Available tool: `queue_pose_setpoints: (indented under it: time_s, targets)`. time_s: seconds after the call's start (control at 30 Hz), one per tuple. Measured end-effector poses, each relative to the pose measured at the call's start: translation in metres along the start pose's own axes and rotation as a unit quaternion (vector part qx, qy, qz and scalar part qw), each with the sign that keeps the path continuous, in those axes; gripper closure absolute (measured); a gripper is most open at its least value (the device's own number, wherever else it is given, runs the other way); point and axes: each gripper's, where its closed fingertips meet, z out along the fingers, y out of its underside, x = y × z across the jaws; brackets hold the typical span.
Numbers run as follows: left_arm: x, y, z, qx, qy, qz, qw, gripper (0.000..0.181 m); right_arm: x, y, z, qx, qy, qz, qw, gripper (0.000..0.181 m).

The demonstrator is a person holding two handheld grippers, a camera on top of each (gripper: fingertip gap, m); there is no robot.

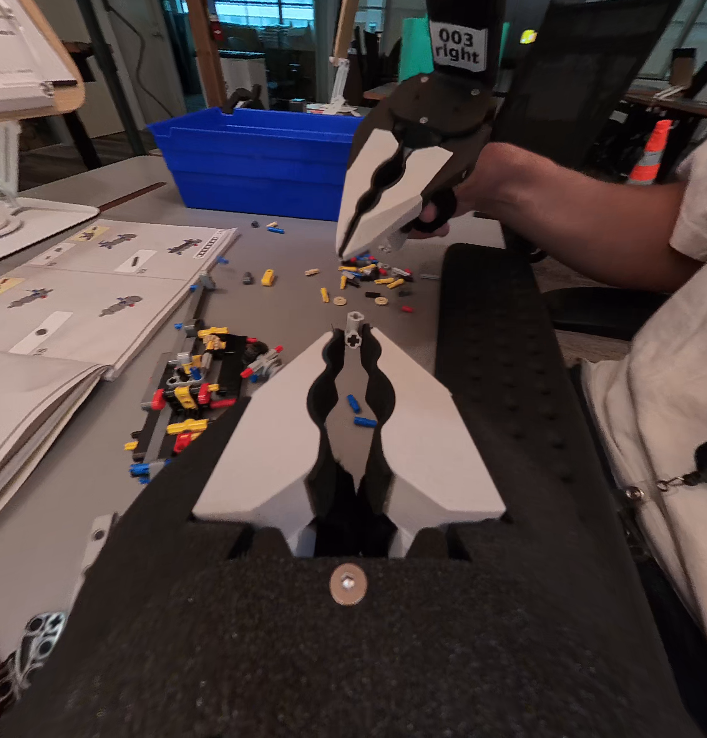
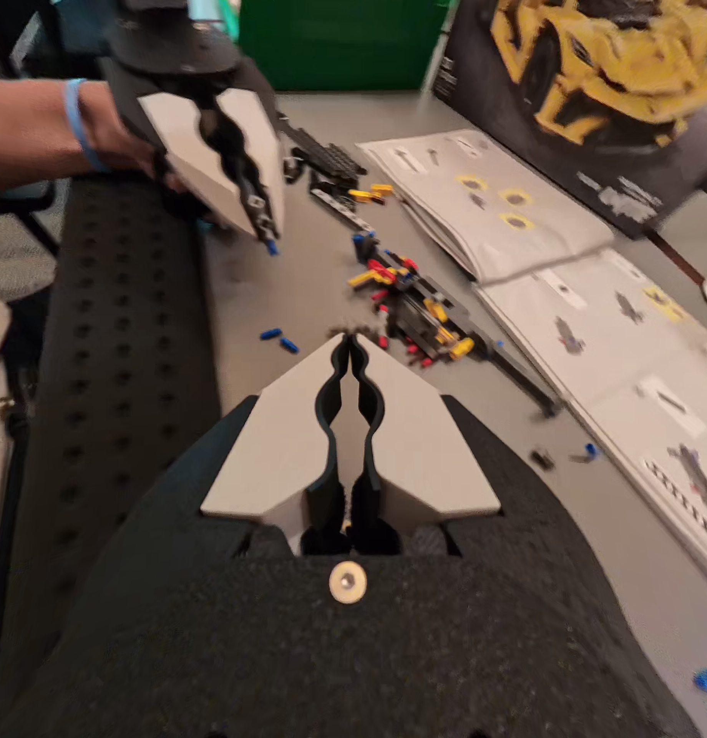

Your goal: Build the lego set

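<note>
Left tool (image 1: 354,333): pinched on my light grey axle connector (image 1: 354,331), held above the desk (image 1: 296,307). Right tool (image 1: 341,255): tips pressed together at the loose pile of small pins (image 1: 374,275); its own view is blurred, so I cannot tell if it holds anything. Part-built black, yellow and red chassis (image 1: 192,395): on the desk beside the open instruction booklet (image 1: 84,287). Two blue pins (image 1: 358,411): below my left tool.

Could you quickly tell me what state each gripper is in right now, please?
Left gripper: shut on a grey connector.
Right gripper: shut at the tips; whether it holds a piece cannot be told.
</note>
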Motion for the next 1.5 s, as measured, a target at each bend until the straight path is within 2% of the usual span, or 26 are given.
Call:
queue_pose_setpoints:
  time_s: [0.1,0.2,0.33,0.4,0.47,0.57,0.63,0.9,0.97,1.13,1.27,1.37,1.43,1.5]
  targets:
    - [-0.017,0.004,-0.002,-0.012,-0.046,-0.006,0.999,0.174,0.047,0.017,-0.018,0.005,0.085,0.077,0.993,0.181]
    - [-0.024,0.013,0.000,-0.045,-0.063,-0.009,0.997,0.174,0.091,0.046,-0.037,-0.018,0.179,0.154,0.972,0.165]
    - [-0.033,0.046,0.001,-0.148,-0.073,0.003,0.986,0.174,0.120,0.083,-0.053,-0.067,0.238,0.226,0.942,0.149]
    - [-0.032,0.060,0.000,-0.190,-0.064,0.015,0.980,0.174,0.120,0.085,-0.052,-0.058,0.230,0.251,0.939,0.151]
    - [-0.028,0.069,0.000,-0.218,-0.050,0.021,0.974,0.174,0.125,0.089,-0.054,-0.058,0.251,0.253,0.933,0.153]
    - [-0.025,0.081,-0.003,-0.250,-0.043,0.035,0.967,0.175,0.131,0.095,-0.060,-0.062,0.284,0.250,0.924,0.154]
    - [-0.023,0.087,-0.005,-0.264,-0.035,0.031,0.963,0.174,0.127,0.095,-0.059,-0.055,0.281,0.255,0.923,0.156]
    - [-0.023,0.088,-0.012,-0.272,-0.026,0.030,0.962,0.174,0.108,0.078,-0.048,-0.041,0.267,0.227,0.936,0.159]
    - [-0.025,0.088,-0.012,-0.274,-0.030,0.034,0.961,0.169,0.106,0.072,-0.044,-0.038,0.257,0.220,0.940,0.159]
    - [-0.026,0.089,-0.017,-0.274,-0.032,0.026,0.961,0.172,0.104,0.068,-0.041,-0.028,0.243,0.218,0.945,0.159]
    - [-0.028,0.082,-0.017,-0.258,-0.035,0.016,0.965,0.167,0.103,0.067,-0.040,-0.021,0.239,0.221,0.945,0.159]
    - [-0.026,0.063,-0.014,-0.234,-0.034,0.007,0.972,0.158,0.102,0.061,-0.046,0.001,0.253,0.215,0.943,0.160]
    - [-0.025,0.026,-0.002,-0.182,-0.023,0.010,0.983,0.160,0.107,0.057,-0.055,0.031,0.283,0.217,0.934,0.160]
    - [-0.033,-0.021,0.025,-0.130,-0.017,-0.002,0.991,0.162,0.115,0.059,-0.068,0.065,0.332,0.232,0.912,0.161]
